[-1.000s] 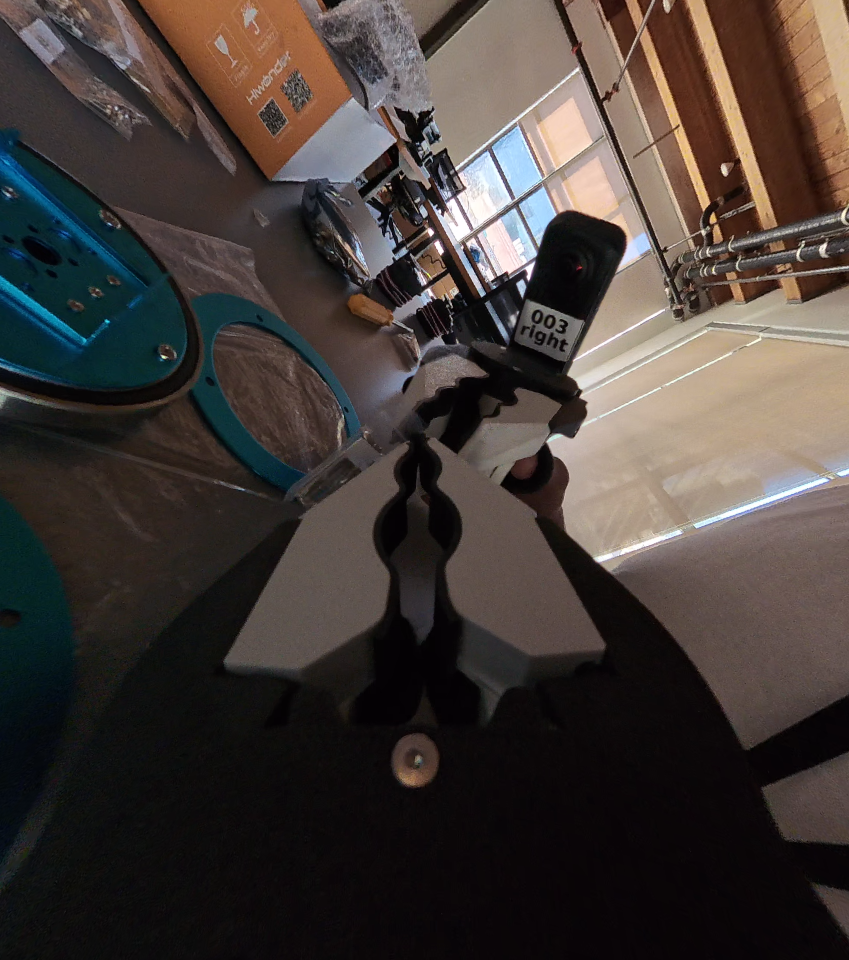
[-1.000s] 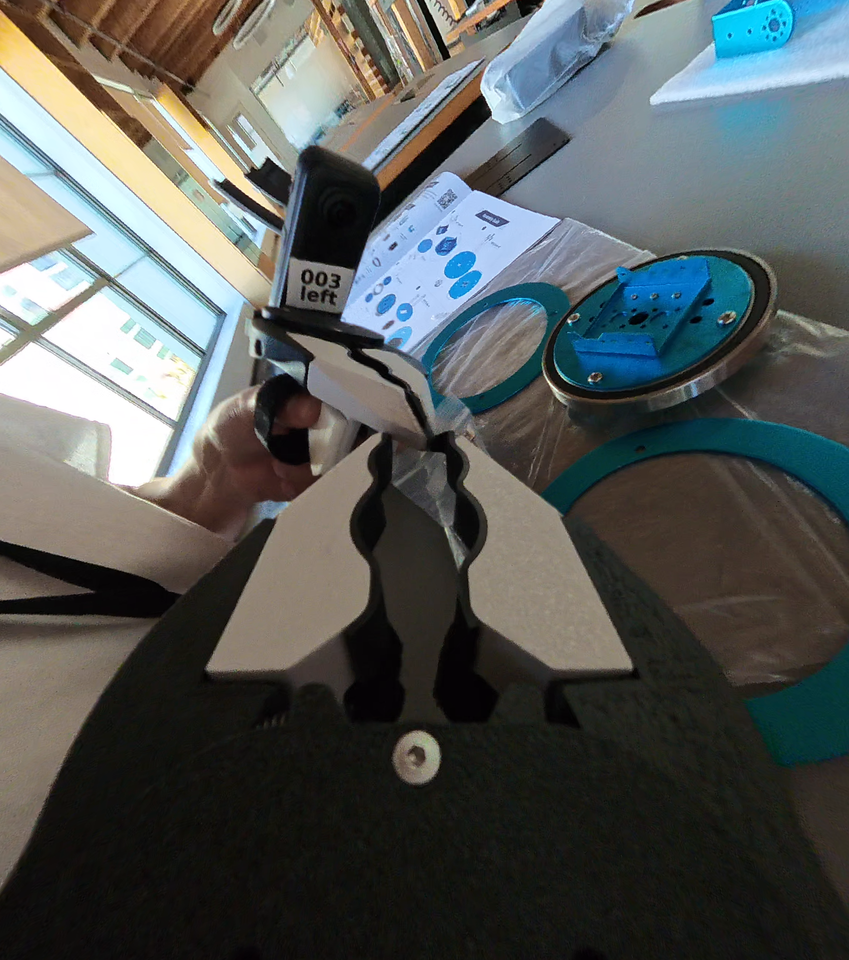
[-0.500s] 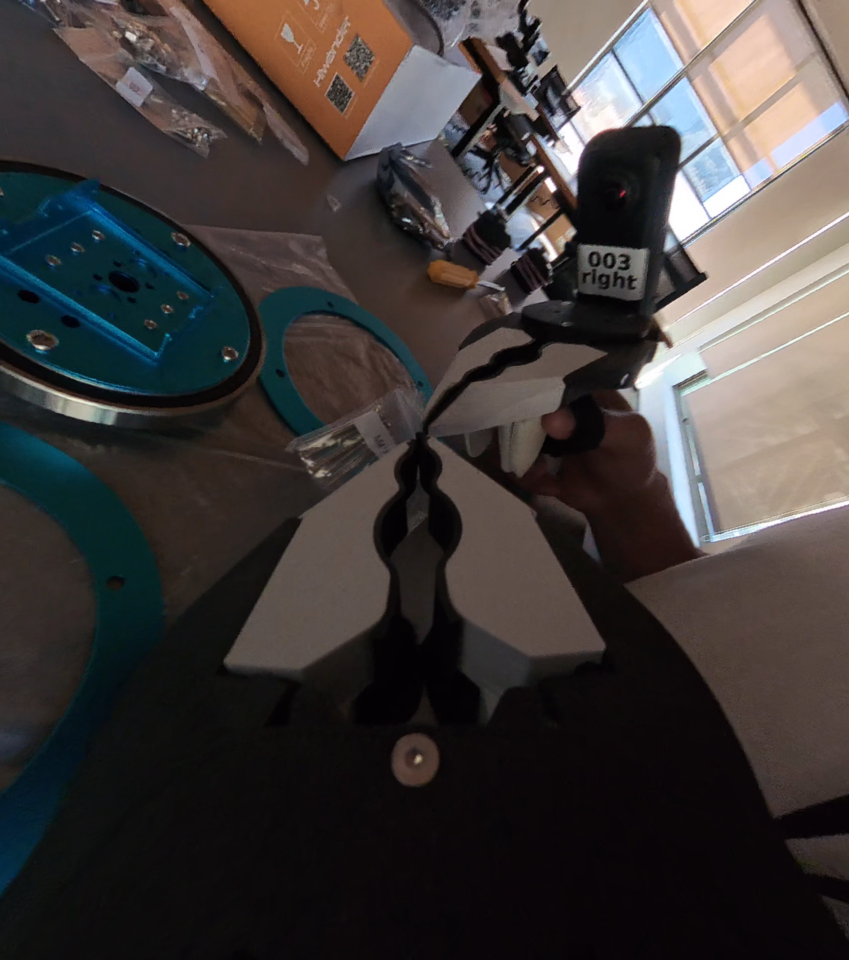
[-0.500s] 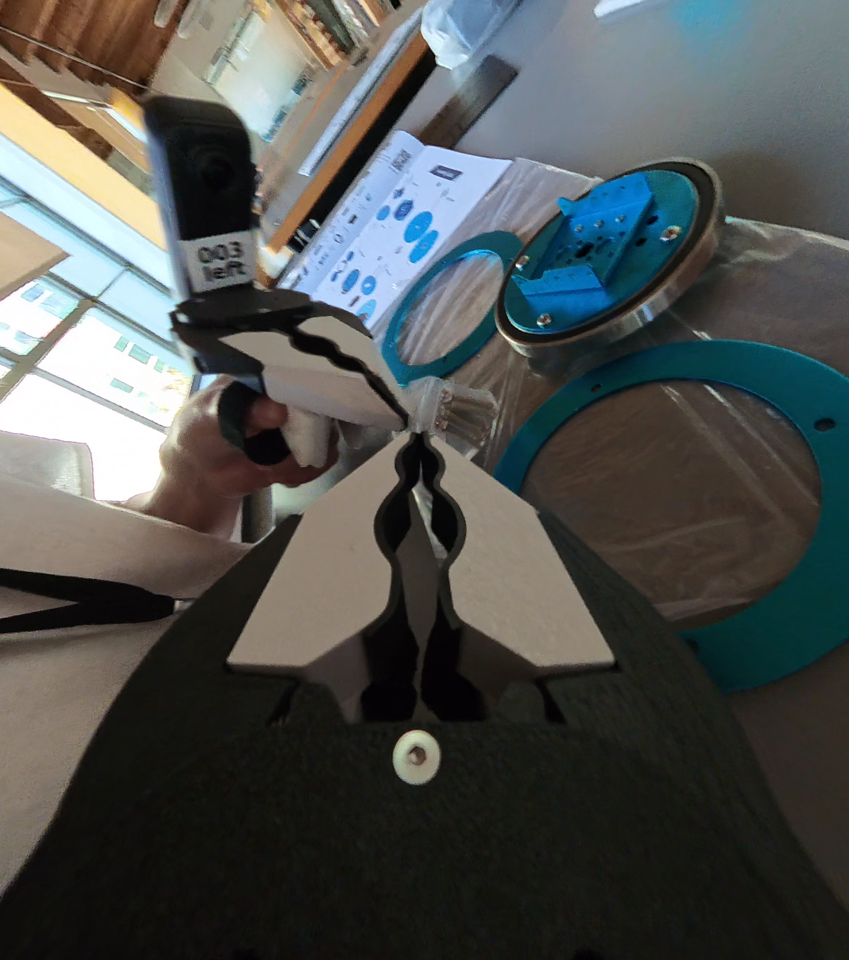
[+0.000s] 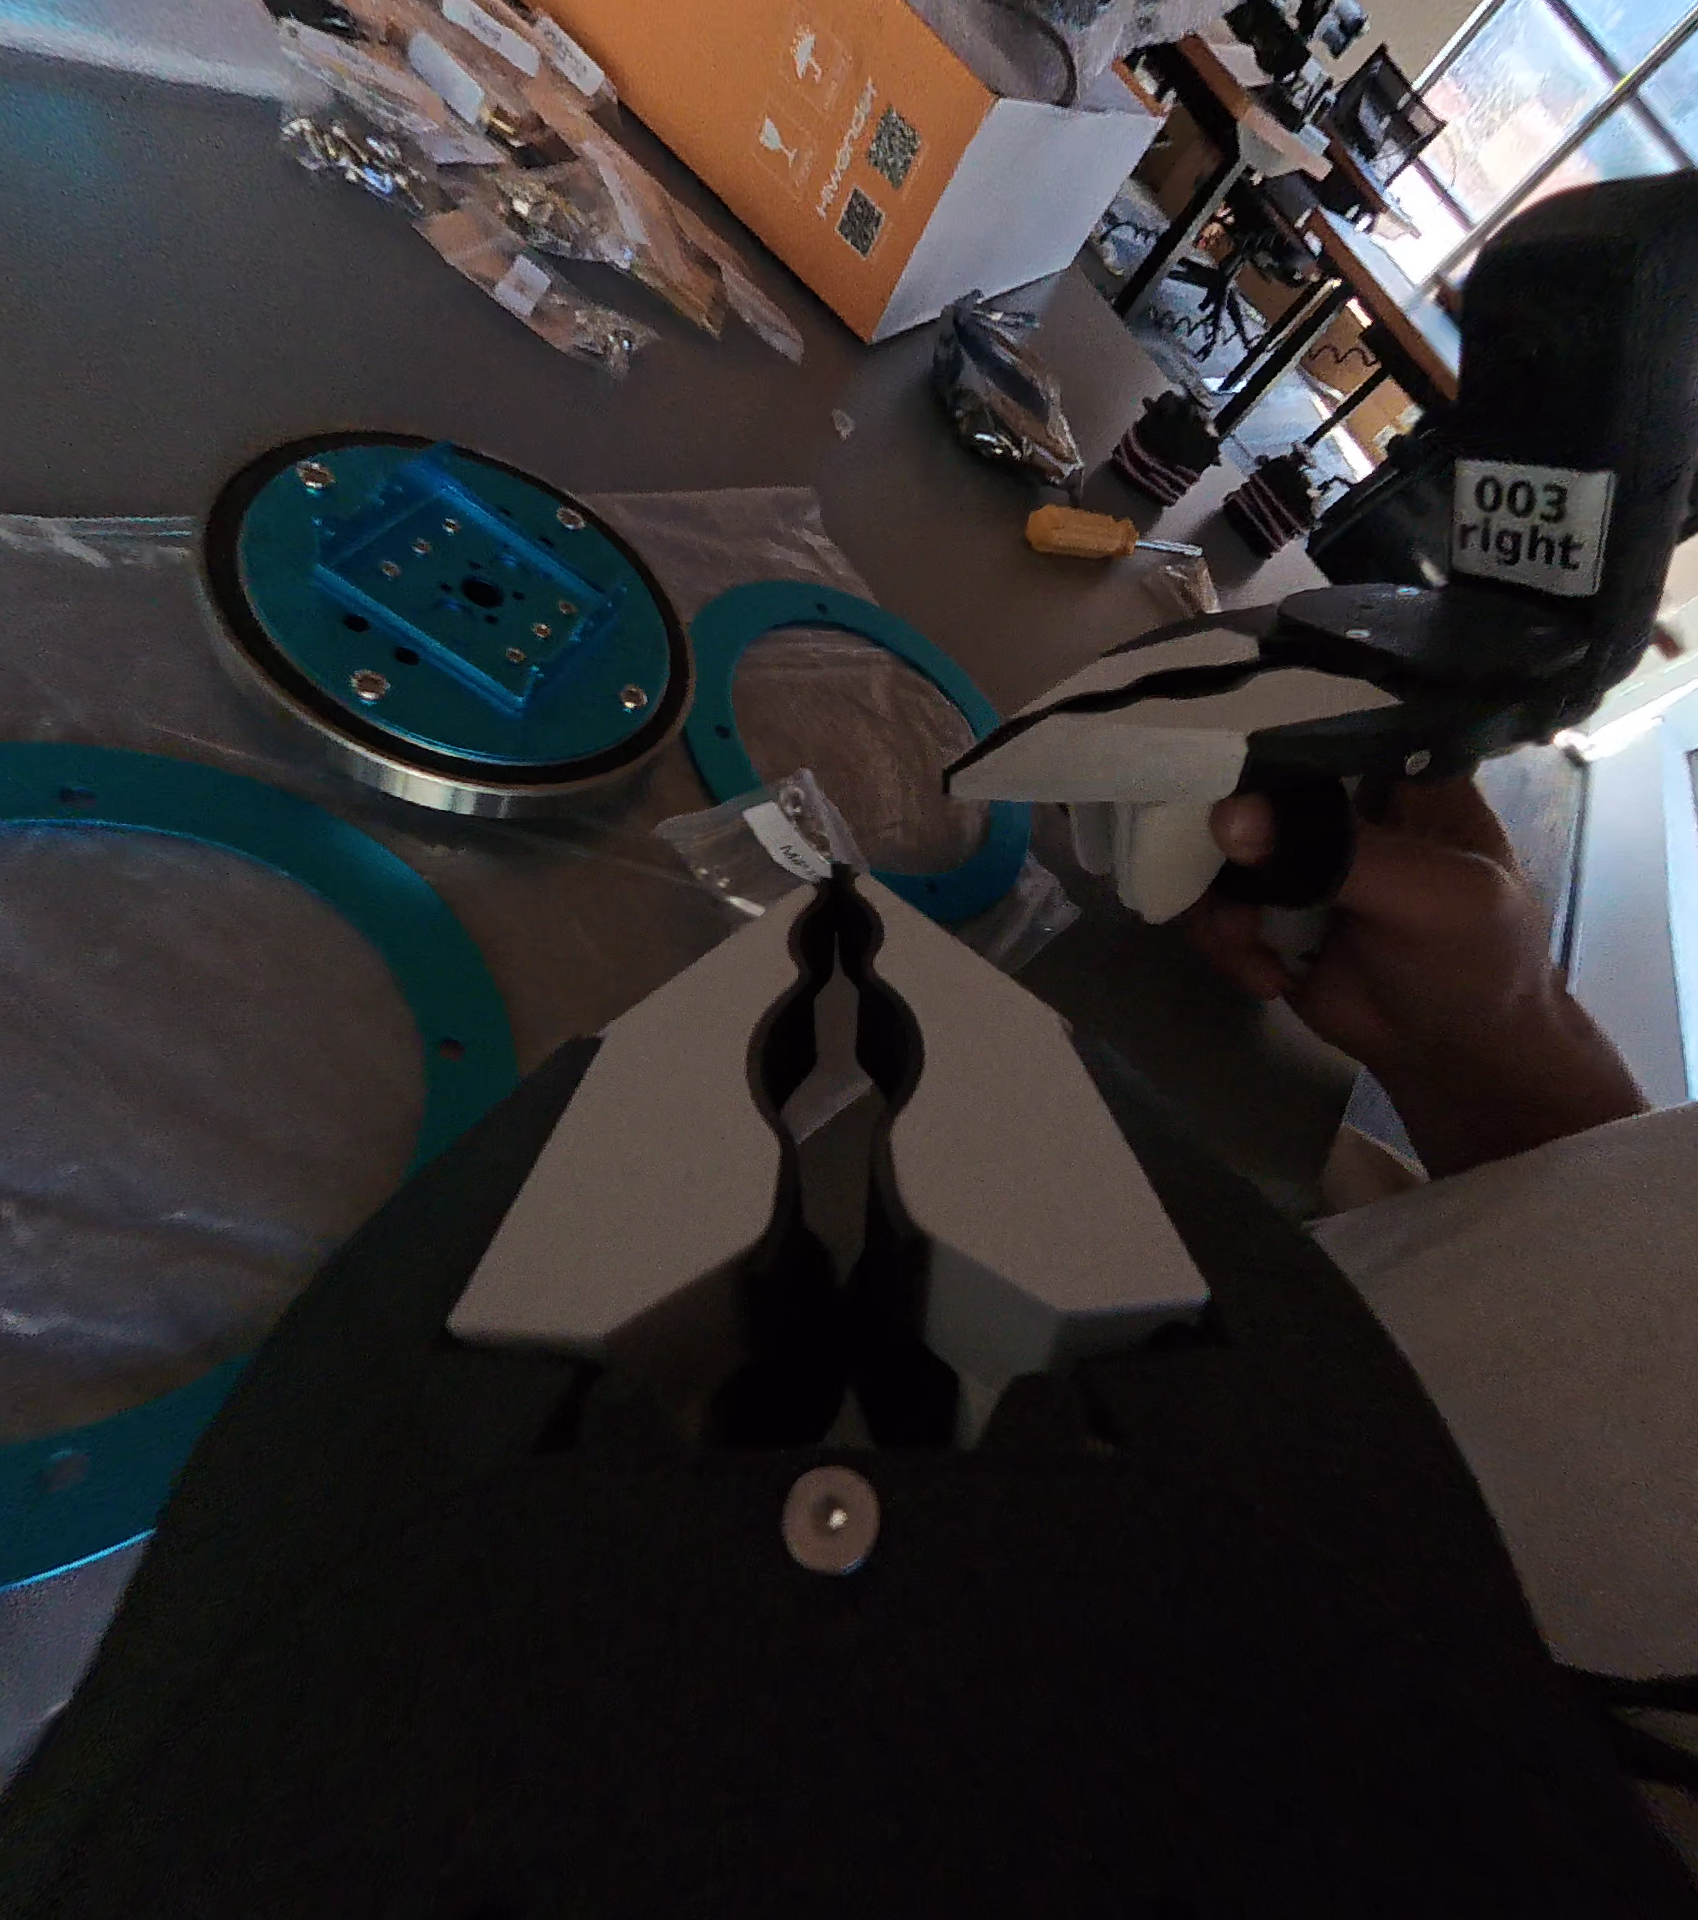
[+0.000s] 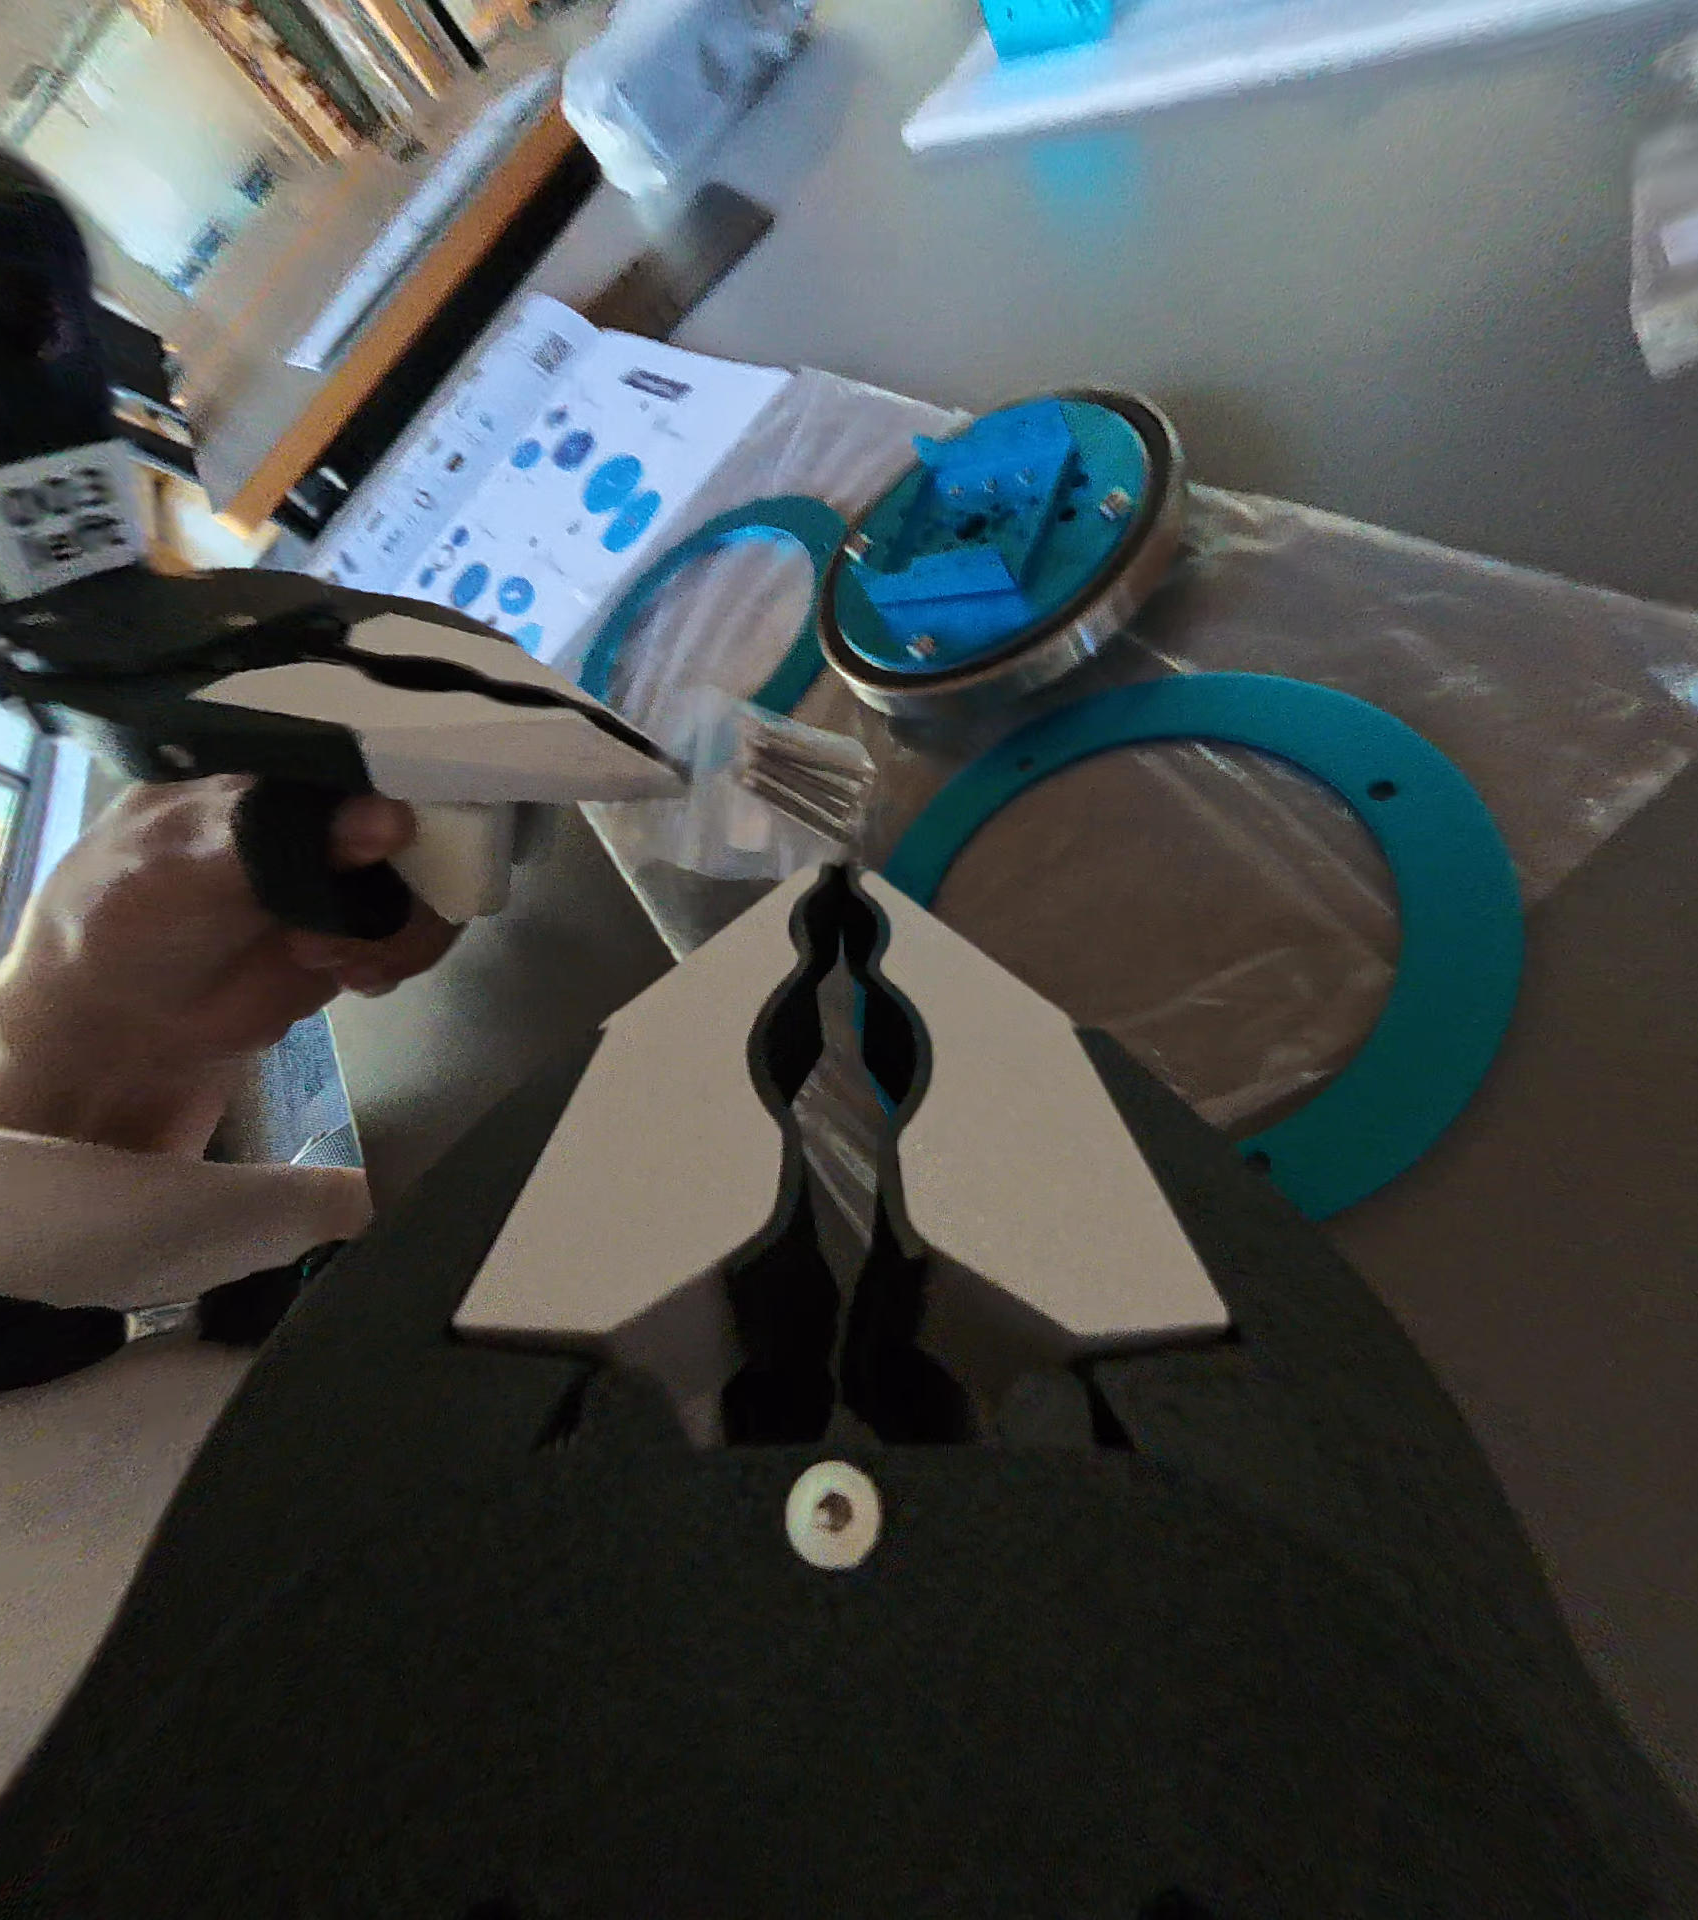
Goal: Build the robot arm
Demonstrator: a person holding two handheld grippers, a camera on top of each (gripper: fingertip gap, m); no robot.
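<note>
A small clear bag of silver screws (image 5: 772, 842) with a white label hangs at the tip of my left gripper (image 5: 840, 883), which is shut on its edge. In the right wrist view the bag (image 6: 793, 769) sits at that gripper's tip. My right gripper (image 6: 840, 878) is shut, and a strip of clear plastic shows between its jaws. It shows in the left wrist view (image 5: 959, 779), a little right of the bag. Both are held above the grey table (image 5: 97, 312).
Below lie a round metal disc with a blue bracket (image 5: 440, 634), a large teal ring (image 5: 305, 842), a small teal ring (image 5: 970, 883) and clear plastic sheet (image 6: 1447, 644). An instruction sheet (image 6: 564, 457), an orange box (image 5: 772, 104), hardware bags (image 5: 512, 208) and a yellow-handled screwdriver (image 5: 1073, 530) lie farther off. There is about 5 cm between the tips of the two grippers.
The two gripper tips met at the bag half a second ago and have drawn apart. Both views have swung down toward the table.
</note>
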